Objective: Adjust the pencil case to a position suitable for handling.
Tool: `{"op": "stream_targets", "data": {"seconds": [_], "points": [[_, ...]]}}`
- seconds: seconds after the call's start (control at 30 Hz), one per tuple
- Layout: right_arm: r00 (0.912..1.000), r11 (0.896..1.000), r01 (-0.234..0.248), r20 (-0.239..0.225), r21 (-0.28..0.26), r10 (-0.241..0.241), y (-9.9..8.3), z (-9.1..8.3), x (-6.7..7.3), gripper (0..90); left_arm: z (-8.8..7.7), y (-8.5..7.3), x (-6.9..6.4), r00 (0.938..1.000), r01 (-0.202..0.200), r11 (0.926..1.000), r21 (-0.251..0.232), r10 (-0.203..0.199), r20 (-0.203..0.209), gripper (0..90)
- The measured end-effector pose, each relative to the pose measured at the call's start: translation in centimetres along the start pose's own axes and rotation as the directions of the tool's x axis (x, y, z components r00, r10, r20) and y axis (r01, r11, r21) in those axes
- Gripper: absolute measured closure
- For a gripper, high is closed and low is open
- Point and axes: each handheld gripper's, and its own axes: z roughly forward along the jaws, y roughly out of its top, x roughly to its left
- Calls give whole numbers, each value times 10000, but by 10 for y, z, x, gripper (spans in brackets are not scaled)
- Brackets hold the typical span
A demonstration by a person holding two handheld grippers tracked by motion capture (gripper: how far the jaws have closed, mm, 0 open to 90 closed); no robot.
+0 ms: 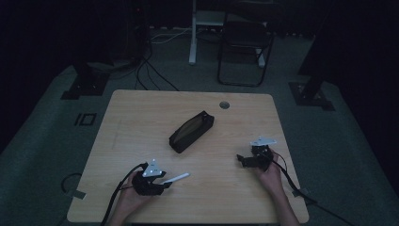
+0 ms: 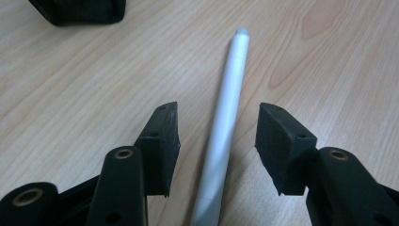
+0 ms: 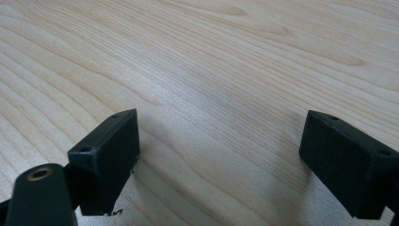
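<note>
Left gripper (image 2: pixel 216 141) is held open, jaws straddling a white pen (image 2: pixel 226 122) lying on the wooden table (image 1: pixel 141 117), neither pad touching it. Right gripper (image 3: pixel 221 155) is spread wide over bare wood, nothing gripped. A black pouch (image 1: pixel 191 131) is seen mid-table, well apart from both.

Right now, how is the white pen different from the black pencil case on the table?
The white pen is thin, pale and rod-like; the black pencil case is bulky, dark and lies unzipped, its tan inside showing. The pen lies between the open left tongs, near the table's front edge; the pencil case sits mid-table, apart from both tongs. Both lie flat on the wood, slanted the same way.
</note>
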Motion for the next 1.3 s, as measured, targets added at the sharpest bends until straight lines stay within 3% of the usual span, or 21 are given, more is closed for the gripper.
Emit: {"op": "stream_targets", "data": {"seconds": [0.43, 0.7, 0.77, 1.0, 1.3], "points": [[10000, 10000, -2, -2, 3, 2, 0, 0, 0, 128, 4, -5, -4, 9998, -81, 9992, 402, 87, -155, 518], [10000, 10000, 0, 0, 0, 0, 0, 0, 0, 128, 3, -6, -3, 9998, -81, 9994, 347, 86, -156, 534], [10000, 10000, 1, 0, 0, -1, 0, 0, 0, 128, 3, -7, -4, 9992, -244, 9990, 361, 255, -312, 552], [10000, 10000, -3, -1, -1, 3, 0, 0, 0, 128, 2, -7, -4, 9992, -245, 9990, 368, 257, -320, 604], [10000, 10000, -3, -1, -1, 3, 0, 0, 0, 128, 0, -7, -8, 9991, -328, 9980, 544, 342, -241, 734]]}}
